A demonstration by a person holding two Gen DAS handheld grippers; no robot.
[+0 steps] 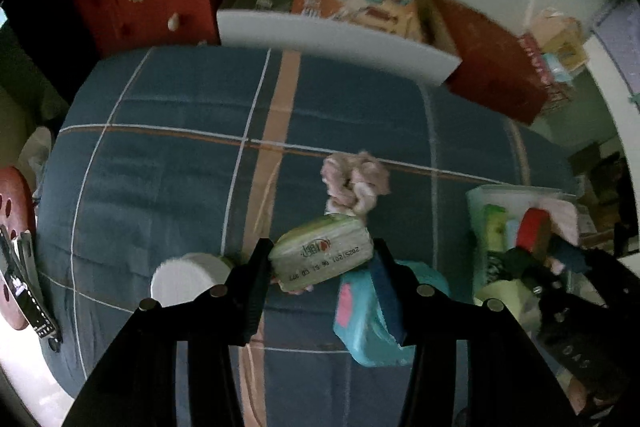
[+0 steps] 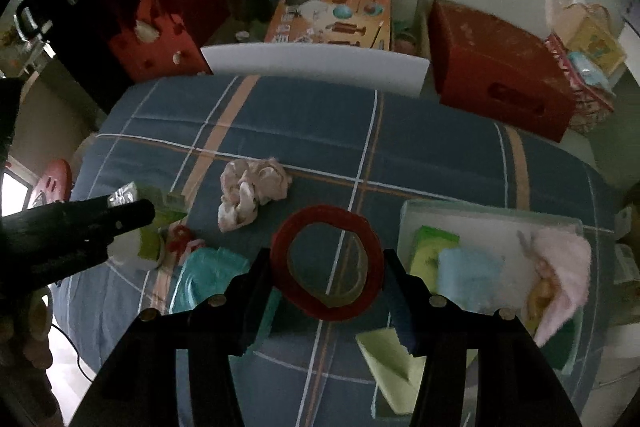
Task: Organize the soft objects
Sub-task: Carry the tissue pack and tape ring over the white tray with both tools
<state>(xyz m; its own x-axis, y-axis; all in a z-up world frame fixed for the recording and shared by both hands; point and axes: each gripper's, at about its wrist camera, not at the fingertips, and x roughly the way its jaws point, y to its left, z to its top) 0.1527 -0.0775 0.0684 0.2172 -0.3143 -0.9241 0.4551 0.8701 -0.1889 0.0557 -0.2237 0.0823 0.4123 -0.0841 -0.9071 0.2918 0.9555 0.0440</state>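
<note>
Left of the clear bin (image 2: 408,223) on the bed (image 2: 304,115), the left tool (image 1: 322,259) clamps a tissue pack (image 1: 322,255) just above the pink scrunchie (image 1: 356,183). The right tool (image 2: 326,263), nearer the bin, pinches a red tape ring (image 2: 326,261) by its edges. Judging by that thin grip, the ring may pop free if squeezed unevenly, and the soft pack may sag out.

The tissue pack (image 1: 322,255) bears an upside-down printed line; only "2025" can be read, with further digits and a small red logo above too blurred to read. Print on the orange box (image 2: 332,21) past the bed's far edge is illegible.
</note>
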